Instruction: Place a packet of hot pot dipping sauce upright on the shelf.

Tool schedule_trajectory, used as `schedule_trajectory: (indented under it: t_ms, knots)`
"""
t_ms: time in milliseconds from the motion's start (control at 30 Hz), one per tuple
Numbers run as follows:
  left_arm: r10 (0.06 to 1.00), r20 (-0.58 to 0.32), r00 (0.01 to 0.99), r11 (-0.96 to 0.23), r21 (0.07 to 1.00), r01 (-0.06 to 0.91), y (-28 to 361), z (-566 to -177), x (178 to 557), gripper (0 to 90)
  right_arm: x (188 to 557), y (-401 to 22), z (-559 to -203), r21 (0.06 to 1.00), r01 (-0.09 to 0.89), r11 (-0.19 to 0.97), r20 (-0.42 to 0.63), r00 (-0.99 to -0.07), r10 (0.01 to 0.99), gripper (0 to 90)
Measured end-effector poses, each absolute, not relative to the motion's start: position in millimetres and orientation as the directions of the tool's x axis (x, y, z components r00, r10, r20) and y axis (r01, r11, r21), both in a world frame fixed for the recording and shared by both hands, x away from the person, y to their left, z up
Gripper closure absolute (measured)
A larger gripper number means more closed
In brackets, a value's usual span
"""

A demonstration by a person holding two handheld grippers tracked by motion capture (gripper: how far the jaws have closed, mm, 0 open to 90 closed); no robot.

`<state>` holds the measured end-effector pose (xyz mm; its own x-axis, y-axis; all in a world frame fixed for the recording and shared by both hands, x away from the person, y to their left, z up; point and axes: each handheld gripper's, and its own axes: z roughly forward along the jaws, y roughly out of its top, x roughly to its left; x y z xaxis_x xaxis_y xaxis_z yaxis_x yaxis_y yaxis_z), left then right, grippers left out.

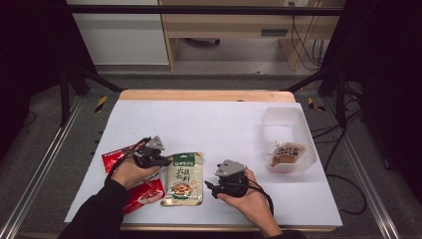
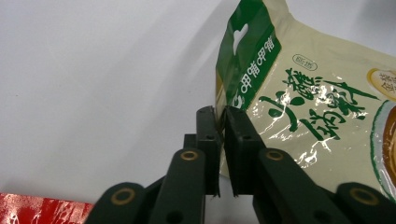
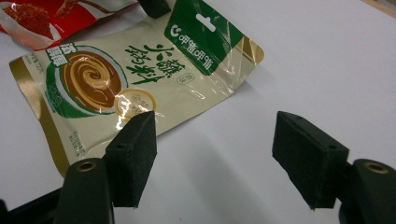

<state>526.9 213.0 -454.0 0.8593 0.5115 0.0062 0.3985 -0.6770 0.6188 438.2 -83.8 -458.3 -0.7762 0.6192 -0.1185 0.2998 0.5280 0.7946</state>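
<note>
Left tongs (image 2: 220,122) pinch only the sauce pouch (image 2: 299,98) edge at frame centre, so it may slip; right tongs (image 3: 215,154) gape empty.

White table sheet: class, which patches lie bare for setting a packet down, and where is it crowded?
The white sheet is bare across its far half, from its left edge to the clear tub, and along the near right corner. It is crowded near left: red packet, cream sauce pouch, left tool, right tool.
</note>
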Motion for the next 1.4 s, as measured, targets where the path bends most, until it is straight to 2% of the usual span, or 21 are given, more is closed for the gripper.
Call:
schedule_trajectory:
  t_ms: [133, 367, 567, 867, 1200, 1400]
  knots:
    - [0.511, 0.041, 0.859, -0.688, 0.618, 0.38, 211, -450, 522, 89.8, 438, -84, -458, 0.792, 0.301, 0.531, -0.121, -0.775, 0.62, 30.8]
    - [0.506, 0.078, 0.859, -0.669, 0.664, 0.334, 213, -429, 514, 90.0, 439, -83, -450, 0.791, 0.293, 0.537, -0.14, -0.767, 0.626, 30.7]
    - [0.466, 0.123, 0.876, -0.671, 0.694, 0.26, 205, -400, 506, 90.0, 442, -79, -427, 0.774, 0.247, 0.583, -0.201, -0.777, 0.596, 31.8]
    - [0.391, 0.16, 0.906, -0.683, 0.711, 0.169, 190, -370, 496, 90.0, 455, -74, -381, 0.694, 0.212, 0.688, -0.274, -0.806, 0.525, 33.0]
    - [0.337, 0.189, 0.922, -0.705, 0.7, 0.114, 181, -352, 487, 90.0, 470, -59, -355, 0.619, 0.214, 0.755, -0.207, -0.883, 0.421, 35.3]
    - [0.33, 0.19, 0.925, -0.701, 0.705, 0.105, 181, -348, 482, 90.0, 479, -53, -351, 0.58, 0.231, 0.781, -0.159, -0.908, 0.387, 42.4]
